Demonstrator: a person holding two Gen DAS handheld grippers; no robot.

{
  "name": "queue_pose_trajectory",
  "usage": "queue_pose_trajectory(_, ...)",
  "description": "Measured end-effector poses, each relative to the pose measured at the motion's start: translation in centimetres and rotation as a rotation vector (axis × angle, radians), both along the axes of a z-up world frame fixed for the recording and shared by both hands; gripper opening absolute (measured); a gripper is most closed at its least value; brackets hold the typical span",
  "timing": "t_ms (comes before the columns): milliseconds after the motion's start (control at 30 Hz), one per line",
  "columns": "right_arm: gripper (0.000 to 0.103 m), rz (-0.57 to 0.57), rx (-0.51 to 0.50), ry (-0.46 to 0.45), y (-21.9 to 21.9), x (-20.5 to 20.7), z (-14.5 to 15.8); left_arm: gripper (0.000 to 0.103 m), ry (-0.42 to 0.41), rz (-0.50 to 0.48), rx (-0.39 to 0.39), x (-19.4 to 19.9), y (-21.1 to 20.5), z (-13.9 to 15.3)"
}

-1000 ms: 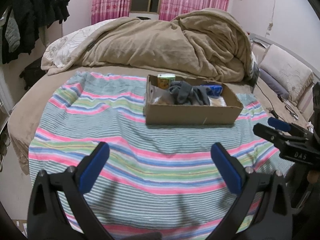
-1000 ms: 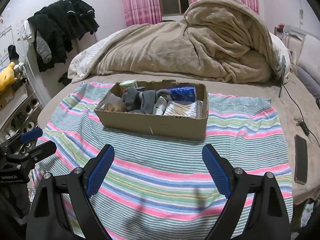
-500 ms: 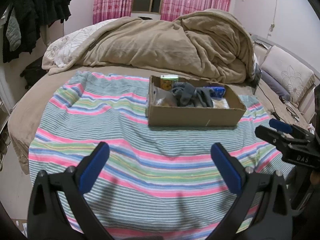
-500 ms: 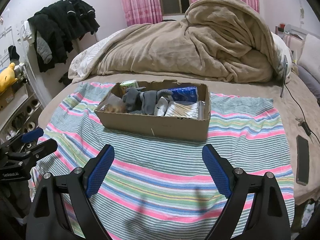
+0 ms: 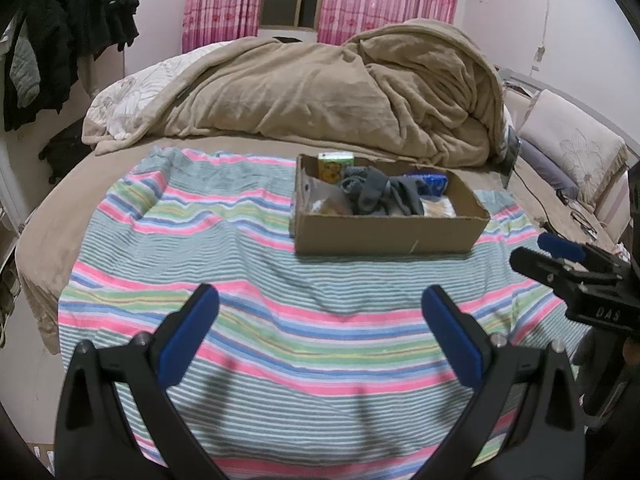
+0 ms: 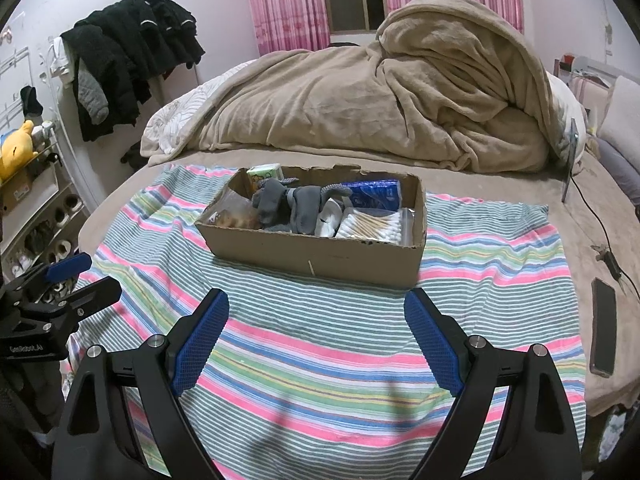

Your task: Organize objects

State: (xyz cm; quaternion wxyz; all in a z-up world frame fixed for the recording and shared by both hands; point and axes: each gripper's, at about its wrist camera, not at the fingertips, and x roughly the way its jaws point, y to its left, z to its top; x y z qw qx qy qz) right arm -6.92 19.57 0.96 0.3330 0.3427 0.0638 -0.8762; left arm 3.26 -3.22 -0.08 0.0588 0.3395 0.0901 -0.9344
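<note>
A shallow cardboard box sits on a striped cloth spread over the bed. Inside lie grey socks, a green carton, a blue packet, a bag of cotton swabs and a clear bag with something brown. My left gripper hovers open over the cloth, short of the box, with nothing between its fingers. Likewise my right gripper is open and holds nothing, just before the box's near wall.
A heaped tan blanket fills the far half of the bed. A dark phone and a cable lie right of the cloth. Dark clothes hang at the left wall above a shoe rack. Pillows sit at the right.
The views have shifted only slightly; the box sits a touch more to the right in the left wrist view. Both grippers stay open and hold nothing.
</note>
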Motion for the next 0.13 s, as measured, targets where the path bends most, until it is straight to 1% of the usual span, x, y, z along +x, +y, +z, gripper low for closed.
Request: queue_pose_trajectory(133, 0.091, -0.002, 0.008, 0.005, 0.15, -0.06, -0.06, 0.102, -0.001, -0.002, 0.000, -0.11, -0.05, -0.07)
